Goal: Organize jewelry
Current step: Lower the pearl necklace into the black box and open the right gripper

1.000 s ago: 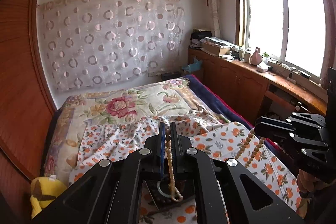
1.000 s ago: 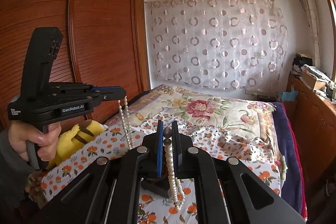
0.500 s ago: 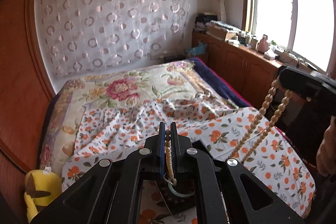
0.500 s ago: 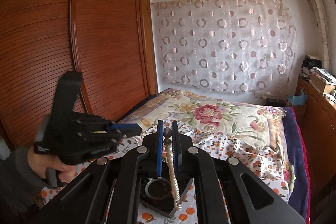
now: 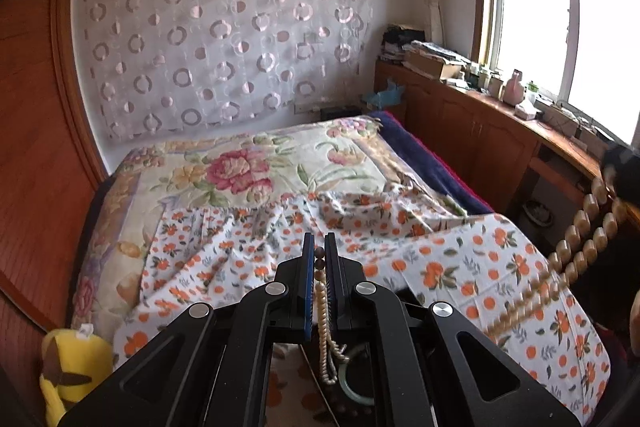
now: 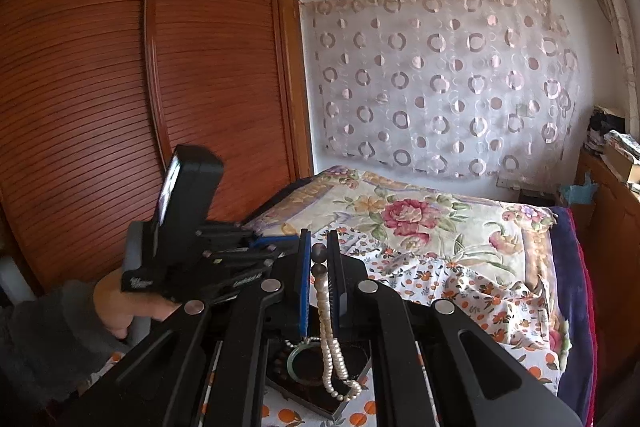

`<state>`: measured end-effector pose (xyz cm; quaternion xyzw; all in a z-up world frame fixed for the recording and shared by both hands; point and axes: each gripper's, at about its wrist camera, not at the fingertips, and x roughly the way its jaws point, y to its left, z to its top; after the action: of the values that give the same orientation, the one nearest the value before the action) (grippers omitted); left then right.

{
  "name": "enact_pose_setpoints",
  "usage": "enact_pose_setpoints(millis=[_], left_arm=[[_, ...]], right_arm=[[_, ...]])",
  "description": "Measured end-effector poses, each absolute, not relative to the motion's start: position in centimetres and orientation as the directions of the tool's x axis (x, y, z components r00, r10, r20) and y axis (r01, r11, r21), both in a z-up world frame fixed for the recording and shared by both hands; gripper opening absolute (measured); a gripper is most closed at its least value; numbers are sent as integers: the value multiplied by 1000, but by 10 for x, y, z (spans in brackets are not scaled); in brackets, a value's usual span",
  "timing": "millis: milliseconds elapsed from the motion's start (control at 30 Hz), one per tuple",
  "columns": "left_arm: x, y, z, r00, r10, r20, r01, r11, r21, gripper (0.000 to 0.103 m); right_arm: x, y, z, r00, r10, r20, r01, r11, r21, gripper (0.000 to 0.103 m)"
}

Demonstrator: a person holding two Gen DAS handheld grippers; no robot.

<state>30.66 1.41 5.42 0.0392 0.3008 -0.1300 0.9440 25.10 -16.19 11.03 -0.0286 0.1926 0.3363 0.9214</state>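
Bedroom surroundings frame the work: a bed (image 5: 280, 179) with a floral quilt and an orange-print sheet (image 5: 460, 267) spread over its near end, a slatted wooden wardrobe (image 6: 120, 87) along one side and a window above a low cabinet on the other. On the sheet near the foot edge of the bed sits a dark jewelry tray (image 6: 320, 379) with a pale green bangle (image 6: 298, 361) lying in it. Both tongs are closed on one pearl necklace (image 6: 330, 347), each pinching a different part of the strand: the left tongs (image 5: 319, 259) grip it by two dark beads at their tips, and the right tongs (image 6: 319, 259) do likewise, so its loops hang straight down and cannot knot. In the right wrist view the hanging end pools on the tray beside the bangle, which suggests the strand is held high on purpose, to be fed down in a tidy coil rather than dropped in a heap. A yellow plush toy (image 5: 68, 367) rests off the bed's left edge.
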Motion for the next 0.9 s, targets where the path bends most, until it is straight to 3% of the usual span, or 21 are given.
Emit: enact_pose_setpoints(millis=[467, 533, 600, 667, 767, 900], left_arm=[[312, 21, 14, 736, -225, -638, 263, 964, -37, 6], [304, 24, 7, 735, -224, -640, 259, 965, -39, 16], [294, 28, 3, 744, -219, -631, 252, 967, -39, 35], [285, 31, -1, 750, -211, -627, 246, 969, -32, 36], [270, 36, -7, 751, -209, -626, 241, 970, -35, 48], [252, 41, -16, 751, -206, -627, 234, 971, -38, 50]], right_arm=[[255, -158, 107, 690, 617, -377, -638, 765, 86, 9], [253, -159, 114, 692, 621, -368, -641, 763, 83, 9], [251, -159, 117, 696, 620, -363, -642, 763, 73, 9], [249, -157, 115, 701, 612, -368, -639, 767, 57, 9], [248, -155, 108, 701, 596, -391, -632, 774, 48, 9], [249, -151, 91, 691, 587, -422, -627, 777, 54, 9]])
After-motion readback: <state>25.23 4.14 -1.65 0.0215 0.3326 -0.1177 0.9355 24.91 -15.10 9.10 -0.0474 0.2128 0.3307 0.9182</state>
